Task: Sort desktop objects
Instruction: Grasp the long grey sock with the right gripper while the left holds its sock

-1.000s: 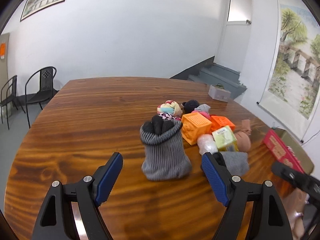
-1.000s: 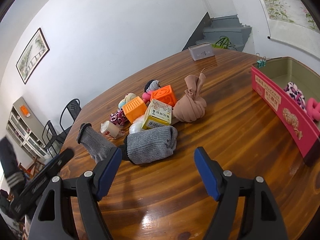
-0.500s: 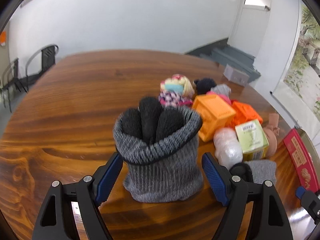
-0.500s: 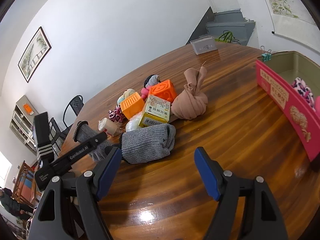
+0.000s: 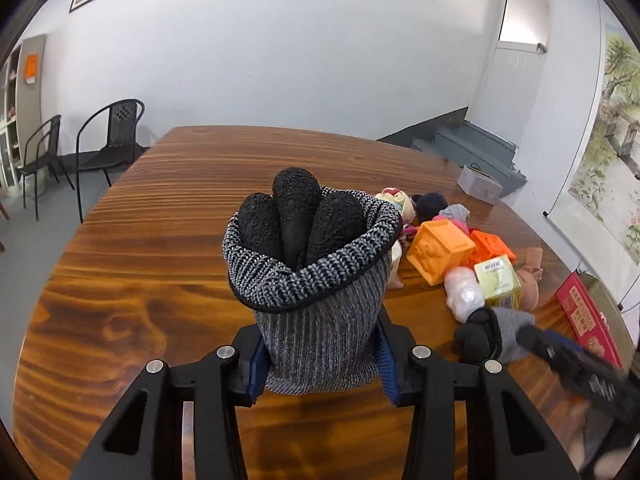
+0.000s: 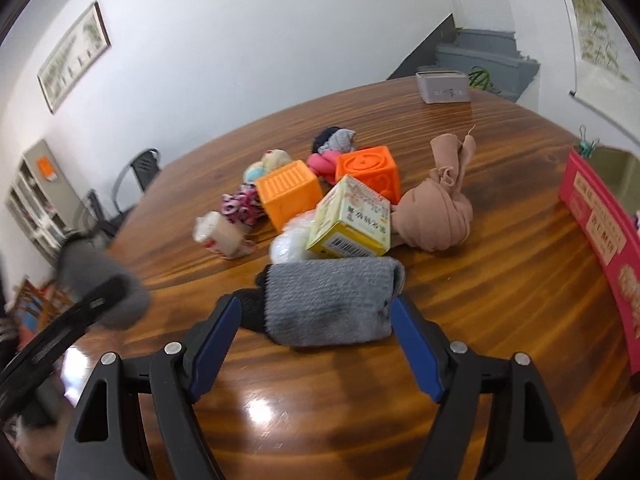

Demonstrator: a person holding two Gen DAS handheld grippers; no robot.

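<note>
An upright grey knit glove roll (image 5: 320,320) with black fingertips poking out of its top stands between the blue pads of my left gripper (image 5: 320,340). The jaws are closing and both pads press its sides. A second grey glove (image 6: 328,300) lies flat on the wooden table (image 6: 500,300) between the fingers of my right gripper (image 6: 316,308), whose jaws are opening and do not squeeze it. The right wrist view shows the left gripper (image 6: 80,316) blurred at the left edge.
Behind the flat glove lie two orange cubes (image 6: 288,196), a yellow-green carton (image 6: 352,220), a tan stocking bundle (image 6: 436,216), a clear plastic wad (image 6: 292,244) and several rolled socks. A pink box (image 6: 600,232) stands at the right, a grey box (image 6: 442,86) at the far edge.
My left gripper moved in around the upright glove roll and closed on it. My right gripper came forward until the flat grey glove lay between its fingers.
</note>
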